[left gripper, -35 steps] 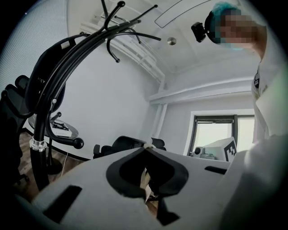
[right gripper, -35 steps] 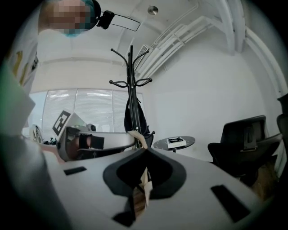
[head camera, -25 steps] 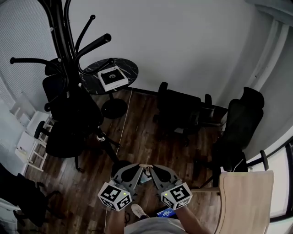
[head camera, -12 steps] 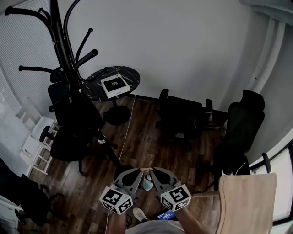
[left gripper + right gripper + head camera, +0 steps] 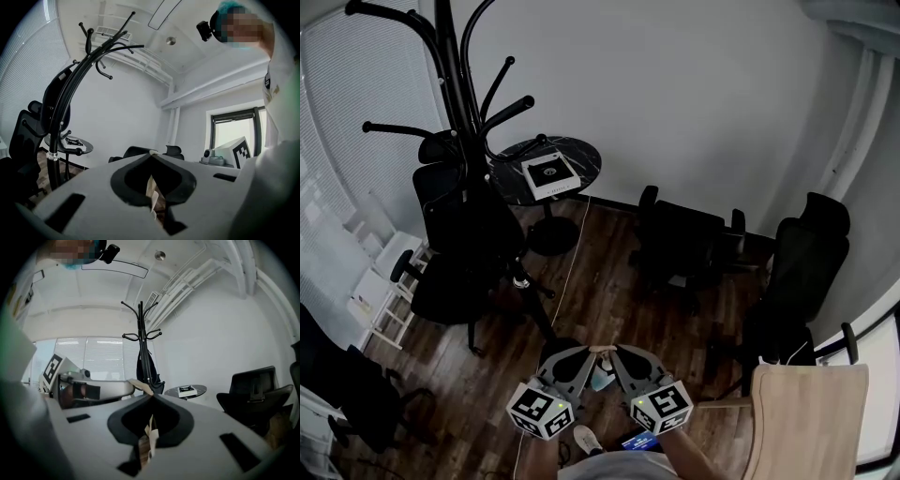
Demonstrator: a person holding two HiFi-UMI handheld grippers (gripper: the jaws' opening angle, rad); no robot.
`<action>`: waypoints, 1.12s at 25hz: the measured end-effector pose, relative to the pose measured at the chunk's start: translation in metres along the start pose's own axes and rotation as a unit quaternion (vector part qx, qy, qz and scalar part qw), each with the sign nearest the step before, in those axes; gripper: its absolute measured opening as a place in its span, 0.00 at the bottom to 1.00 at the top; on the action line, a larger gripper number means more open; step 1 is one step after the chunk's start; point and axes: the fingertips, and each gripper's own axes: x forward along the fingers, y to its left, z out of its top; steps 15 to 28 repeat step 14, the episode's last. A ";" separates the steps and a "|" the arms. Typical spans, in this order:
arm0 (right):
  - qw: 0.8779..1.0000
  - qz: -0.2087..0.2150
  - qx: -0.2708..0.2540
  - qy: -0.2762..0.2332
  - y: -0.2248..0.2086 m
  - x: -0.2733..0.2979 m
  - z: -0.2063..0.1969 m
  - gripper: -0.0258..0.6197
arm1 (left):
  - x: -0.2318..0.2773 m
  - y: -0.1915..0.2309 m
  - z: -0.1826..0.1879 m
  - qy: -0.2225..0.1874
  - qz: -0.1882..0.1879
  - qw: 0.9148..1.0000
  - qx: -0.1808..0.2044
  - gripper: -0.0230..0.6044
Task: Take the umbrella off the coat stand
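Both grippers closed and empty, coat stand far off.
Head view: we see the left gripper [image 5: 592,351] and the right gripper [image 5: 613,351] side by side at bottom centre, tips touching. Both are well apart from the coat stand [image 5: 461,103] at upper left, which stands beside a black chair [image 5: 459,253] and a round table [image 5: 581,161]. Left gripper view: jaws pressed together on nothing. Right gripper view: jaws likewise pressed together, empty. In no view can we tell the umbrella from the stand's black pole.

left gripper [image 5: 592,351]: closed | right gripper [image 5: 610,351]: closed | pose: tips together (held low, before torso)
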 end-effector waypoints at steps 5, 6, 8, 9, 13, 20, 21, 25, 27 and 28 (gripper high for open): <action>1.000 0.011 -0.001 -0.004 0.010 0.005 0.001 0.06 | -0.009 0.004 0.003 -0.003 0.009 1.000 0.005 0.07; 1.000 0.013 -0.001 -0.003 0.012 0.005 0.001 0.06 | -0.011 0.005 0.003 -0.004 0.011 1.000 0.005 0.07; 1.000 0.017 -0.003 -0.002 0.014 0.007 0.001 0.06 | -0.013 0.008 0.004 -0.005 0.013 1.000 0.002 0.07; 1.000 0.018 -0.004 -0.001 0.015 0.008 0.001 0.06 | -0.014 0.009 0.004 -0.006 0.013 1.000 0.001 0.07; 1.000 0.020 -0.003 0.001 0.018 0.010 0.001 0.06 | -0.016 0.011 0.005 -0.006 0.013 1.000 0.000 0.07; 1.000 0.020 -0.002 0.001 0.019 0.011 0.001 0.06 | -0.017 0.011 0.005 -0.005 0.012 1.000 0.000 0.07; 1.000 0.020 -0.002 0.001 0.019 0.011 0.001 0.06 | -0.017 0.011 0.005 -0.005 0.012 1.000 0.000 0.07; 1.000 0.020 -0.002 0.001 0.019 0.011 0.001 0.06 | -0.017 0.011 0.005 -0.005 0.012 1.000 0.000 0.07; 1.000 0.020 -0.002 0.001 0.019 0.011 0.001 0.06 | -0.017 0.011 0.005 -0.005 0.012 1.000 0.000 0.07; 1.000 0.020 -0.002 0.001 0.019 0.011 0.001 0.06 | -0.017 0.011 0.005 -0.005 0.012 1.000 0.000 0.07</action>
